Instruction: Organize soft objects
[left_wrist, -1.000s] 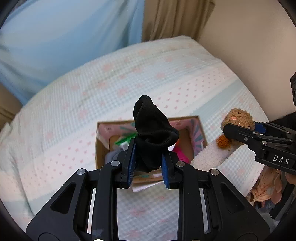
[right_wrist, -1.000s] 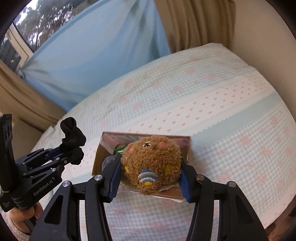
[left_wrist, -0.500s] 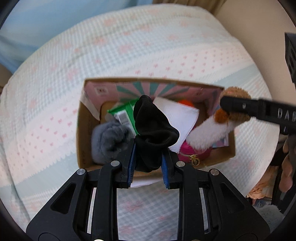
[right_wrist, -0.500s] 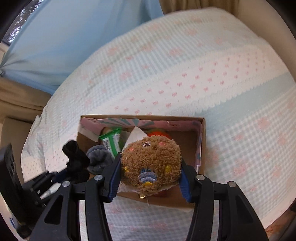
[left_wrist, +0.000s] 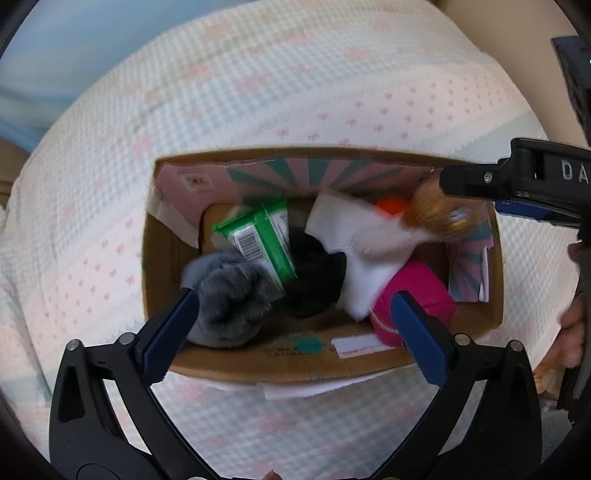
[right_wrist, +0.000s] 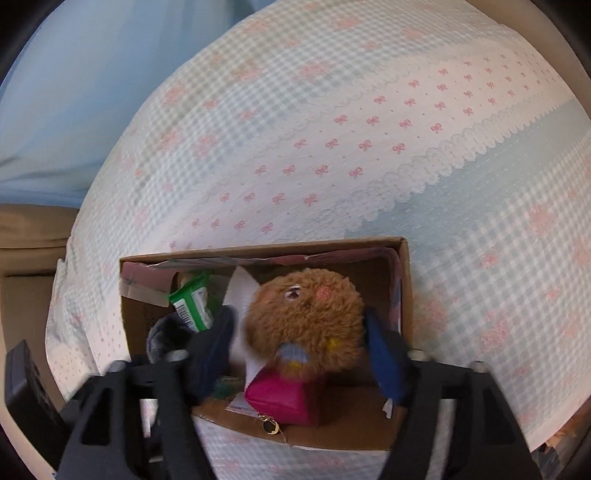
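Observation:
An open cardboard box sits on the bed. My left gripper is open and empty above its near edge. A black sock lies loose inside the box, between a grey fluffy sock and a white cloth. My right gripper is open over the box's right part; its jaws stand apart from the brown plush toy, which rests on the pink pouch. The right gripper's fingers show in the left wrist view.
The box also holds a green packet and something orange. The bedspread has pink bows and pale checks. A blue curtain hangs behind the bed. The bed's edge drops off at lower right.
Both grippers opened. The black sock dropped from my left gripper into the box. The plush toy left my right gripper's jaws and settled on the pink pouch. Both grippers moved closer over the box.

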